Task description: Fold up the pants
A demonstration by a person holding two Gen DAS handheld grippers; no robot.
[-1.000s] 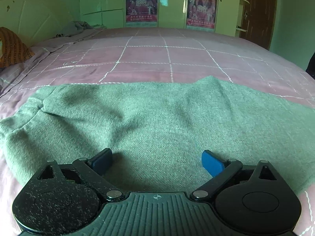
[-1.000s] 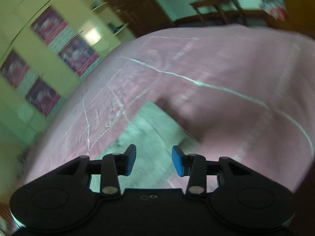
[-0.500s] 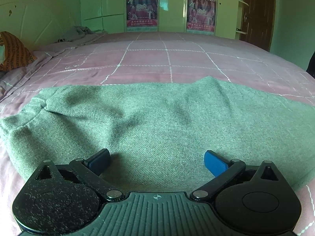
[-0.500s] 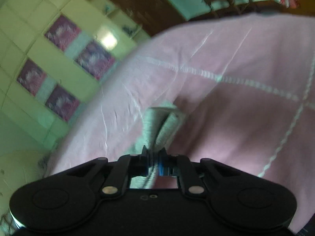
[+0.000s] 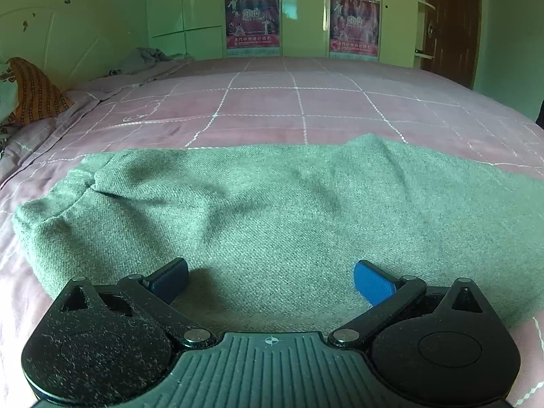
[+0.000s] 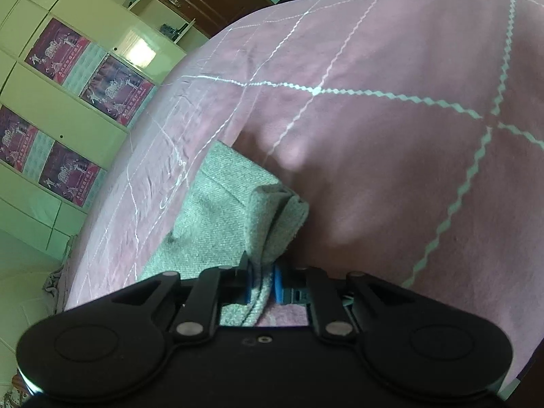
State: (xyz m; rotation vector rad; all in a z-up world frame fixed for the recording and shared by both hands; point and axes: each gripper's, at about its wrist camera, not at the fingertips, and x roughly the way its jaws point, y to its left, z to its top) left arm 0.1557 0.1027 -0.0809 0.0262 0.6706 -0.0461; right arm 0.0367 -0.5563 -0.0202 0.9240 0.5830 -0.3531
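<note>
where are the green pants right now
The green pants lie spread across the pink bedspread right before the open left gripper; the right gripper pinches one end.

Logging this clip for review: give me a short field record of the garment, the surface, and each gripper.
garment: grey-green woven pants, lying flat across the bed
surface: pink quilted bedspread with white stitched grid
left gripper: open over the pants, nothing between its fingers
right gripper: shut on a bunched end of the pants
background: pale green wardrobe with posters
</note>
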